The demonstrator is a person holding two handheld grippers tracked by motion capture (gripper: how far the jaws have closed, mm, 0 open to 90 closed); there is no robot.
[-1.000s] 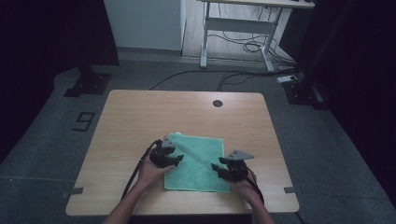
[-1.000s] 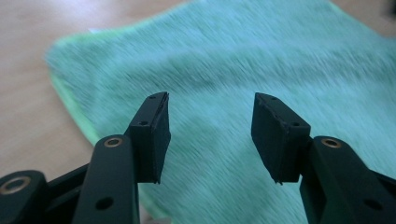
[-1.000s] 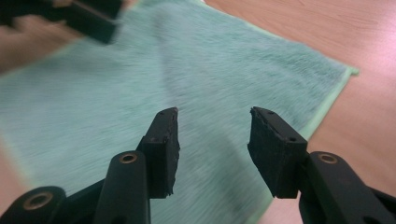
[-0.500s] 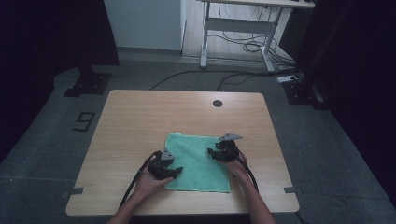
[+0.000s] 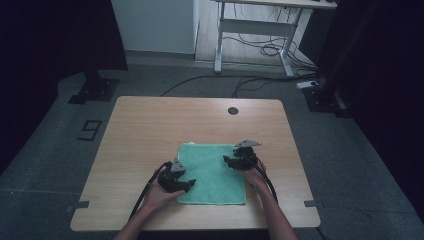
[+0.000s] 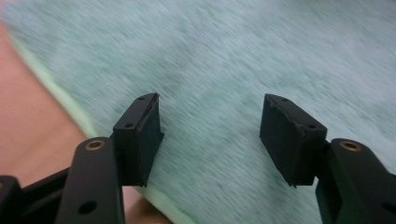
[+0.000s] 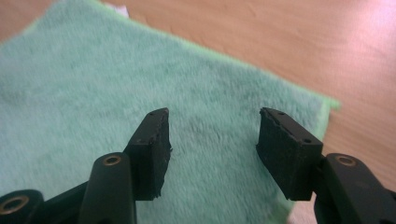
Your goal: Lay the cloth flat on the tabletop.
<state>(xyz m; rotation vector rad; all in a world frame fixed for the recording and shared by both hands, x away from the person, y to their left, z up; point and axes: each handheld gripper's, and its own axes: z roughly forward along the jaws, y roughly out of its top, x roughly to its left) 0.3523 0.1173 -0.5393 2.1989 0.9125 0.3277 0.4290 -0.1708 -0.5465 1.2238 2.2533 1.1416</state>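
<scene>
A green towel [image 5: 212, 172] lies flat on the wooden table [image 5: 150, 130], near the front edge. My left gripper [image 5: 189, 184] hovers over the towel's near left part, jaws open, with only green cloth [image 6: 224, 70] between them. My right gripper [image 5: 227, 160] is over the towel's far right part, close to its right edge, also open. In the right gripper view the towel [image 7: 93, 93] spreads under the open jaws, and its corner [image 7: 329, 102] lies to the right on bare wood.
A round cable hole [image 5: 232, 110] sits near the table's far edge. Beyond the table stands a white desk frame [image 5: 250, 30] with cables on the floor. Black stand bases [image 5: 92, 90] rest on the floor at left and right.
The left gripper has drawn back toward the near left of the towel. The right gripper has moved forward to the towel's far right part. The towel lies as before.
</scene>
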